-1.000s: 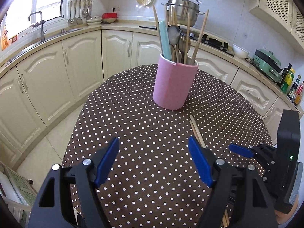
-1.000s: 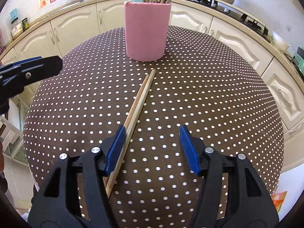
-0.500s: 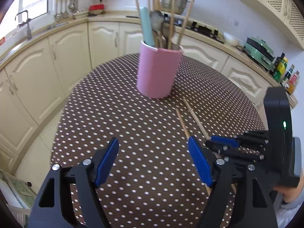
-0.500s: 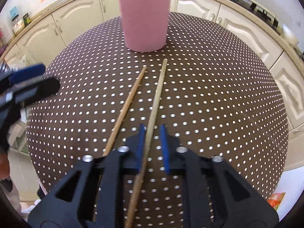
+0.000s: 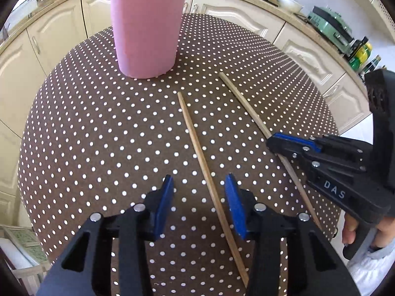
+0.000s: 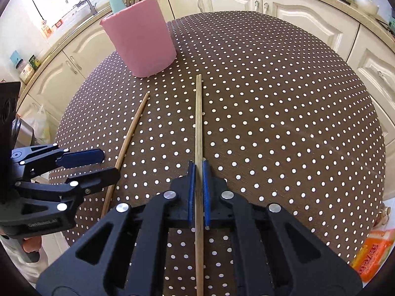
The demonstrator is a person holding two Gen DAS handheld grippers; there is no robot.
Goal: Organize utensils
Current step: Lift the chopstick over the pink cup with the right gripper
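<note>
Desk: round desk [image 5: 98,128] under a brown cloth with white polka dots, cream kitchen cabinets around it.
Pink holder: pink holder [image 5: 147,29] stands upright at the far side of the desk, with spoons, wooden sticks and a pale teal handle inside.
Left chopstick: left chopstick [image 5: 197,148] lies flat on the cloth, its far tip pointing toward the pink holder and its near part running between the left jaws.
Left gripper: left gripper [image 5: 200,202] hangs over that chopstick; its jaws have just been closing but are not yet pressed on it, with a gap on both sides.
Right chopstick: right chopstick [image 6: 198,123] runs straight out from the right jaws, its far tip near the holder's base.
Right gripper: right gripper [image 6: 198,172] is clenched on the right chopstick, blue pads [image 6: 191,192] tight against both sides.
Writing: "DAS" in white on the right gripper's body in the left wrist view; small grey lettering on the left gripper's body in the right wrist view, too small to read surely.
Hand: fingers of the person's right hand [image 5: 355,227] wrap the handle.
</note>
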